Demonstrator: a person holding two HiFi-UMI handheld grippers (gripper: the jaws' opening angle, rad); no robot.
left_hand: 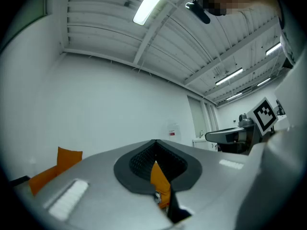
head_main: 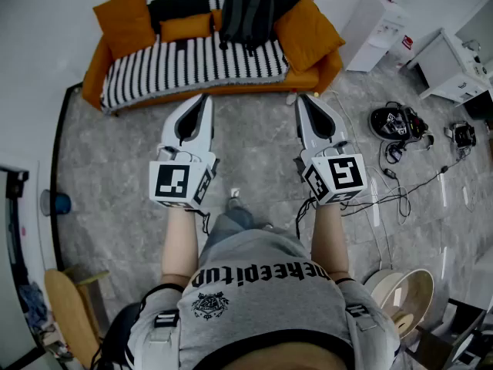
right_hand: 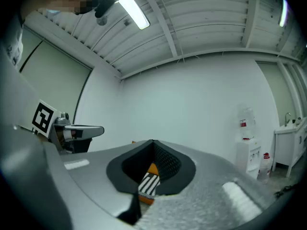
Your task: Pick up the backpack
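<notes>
the black cloth backpack (head_main: pixel 248 10) rests on the orange sofa (head_main: pixel 94 64). the left grey gripper (head_main: pixel 204 99) and right grey gripper (head_main: pixel 300 99) point toward it, both pressed together, empty, not there yet.

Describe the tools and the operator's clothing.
The left tool and right tool: matching light-grey tapered shells, black teardrop insets, white cube with black square markers at each base. Thin dark cord under each. Grey short-sleeved T-shirt, black print.
</notes>
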